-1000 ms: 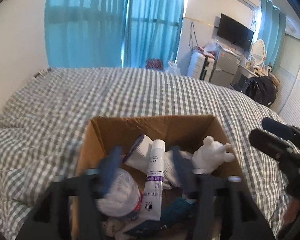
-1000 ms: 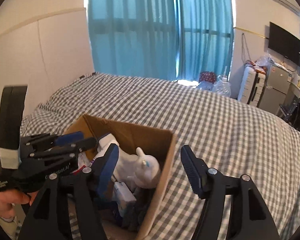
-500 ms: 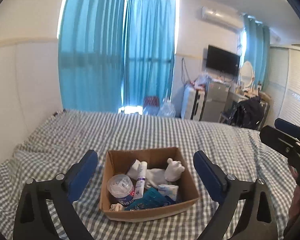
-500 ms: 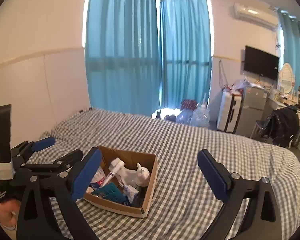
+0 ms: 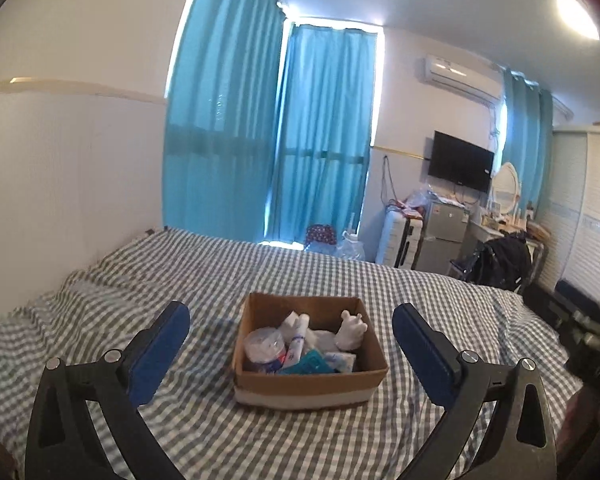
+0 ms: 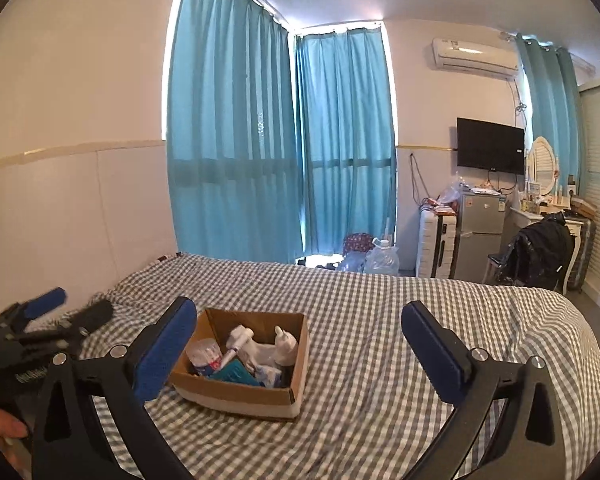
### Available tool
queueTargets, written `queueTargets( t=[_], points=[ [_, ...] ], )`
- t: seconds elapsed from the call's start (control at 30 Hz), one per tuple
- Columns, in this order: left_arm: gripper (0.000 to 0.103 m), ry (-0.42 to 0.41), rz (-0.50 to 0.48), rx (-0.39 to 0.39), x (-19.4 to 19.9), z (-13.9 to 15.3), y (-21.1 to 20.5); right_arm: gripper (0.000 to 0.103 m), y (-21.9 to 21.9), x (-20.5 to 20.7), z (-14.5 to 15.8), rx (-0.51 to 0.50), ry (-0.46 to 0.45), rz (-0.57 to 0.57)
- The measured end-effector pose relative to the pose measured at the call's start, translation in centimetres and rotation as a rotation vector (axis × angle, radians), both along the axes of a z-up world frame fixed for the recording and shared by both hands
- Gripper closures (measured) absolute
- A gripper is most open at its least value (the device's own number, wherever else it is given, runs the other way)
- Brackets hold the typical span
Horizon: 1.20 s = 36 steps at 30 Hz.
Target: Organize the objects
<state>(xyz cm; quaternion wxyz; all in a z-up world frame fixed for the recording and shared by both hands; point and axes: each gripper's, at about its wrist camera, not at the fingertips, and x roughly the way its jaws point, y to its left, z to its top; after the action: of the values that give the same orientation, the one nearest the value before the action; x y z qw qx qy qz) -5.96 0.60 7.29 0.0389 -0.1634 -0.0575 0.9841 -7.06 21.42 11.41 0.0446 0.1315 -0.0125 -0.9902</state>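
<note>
A brown cardboard box [image 5: 308, 382] [image 6: 236, 394] sits on the grey checked bed [image 5: 180, 280]. Inside it lie a white toy figure [image 5: 350, 330] [image 6: 284, 346], a white tube [image 5: 298, 338] [image 6: 238, 338], a round clear tub [image 5: 262, 346] [image 6: 204, 354], a teal packet [image 5: 308, 362] and a small white pack. My left gripper [image 5: 290, 344] is open and empty, well back from the box. My right gripper [image 6: 298, 340] is open and empty, back from the box on its right side. The left gripper also shows at the left edge of the right wrist view [image 6: 44, 316].
Blue curtains [image 6: 280, 140] cover the window beyond the bed. Water jugs [image 6: 380, 260], a white suitcase [image 6: 436, 240], a small fridge [image 6: 480, 236], a wall TV [image 6: 490, 152] and a chair with a black bag [image 6: 540, 256] stand at the right.
Both grippers have pulled back and up from the box, which now looks small and far. Both sets of jaws have opened wider. The items stay in the box.
</note>
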Motion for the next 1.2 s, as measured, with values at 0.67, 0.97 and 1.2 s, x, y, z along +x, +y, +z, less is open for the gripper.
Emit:
queueTargets(
  t=[0.67, 0.97, 1.2],
  points=[
    [0.0, -0.025, 0.01, -0.091, 2.1, -3.6, 0.5, 0.0, -1.3, 0.2, -6.2, 0.036, -0.116, -0.037],
    [0.0, -0.022, 0.018, -0.103, 2.2, -3.7, 0.6, 0.0, -1.3, 0.4, -6.1, 0.044, -0.112, -0.05],
    [0.0, -0.03, 0.01, -0.113, 2.2, -3.8, 1.1, 0.0, -1.4, 0.2, -6.2, 0.044, -0.117, -0.054]
  ],
)
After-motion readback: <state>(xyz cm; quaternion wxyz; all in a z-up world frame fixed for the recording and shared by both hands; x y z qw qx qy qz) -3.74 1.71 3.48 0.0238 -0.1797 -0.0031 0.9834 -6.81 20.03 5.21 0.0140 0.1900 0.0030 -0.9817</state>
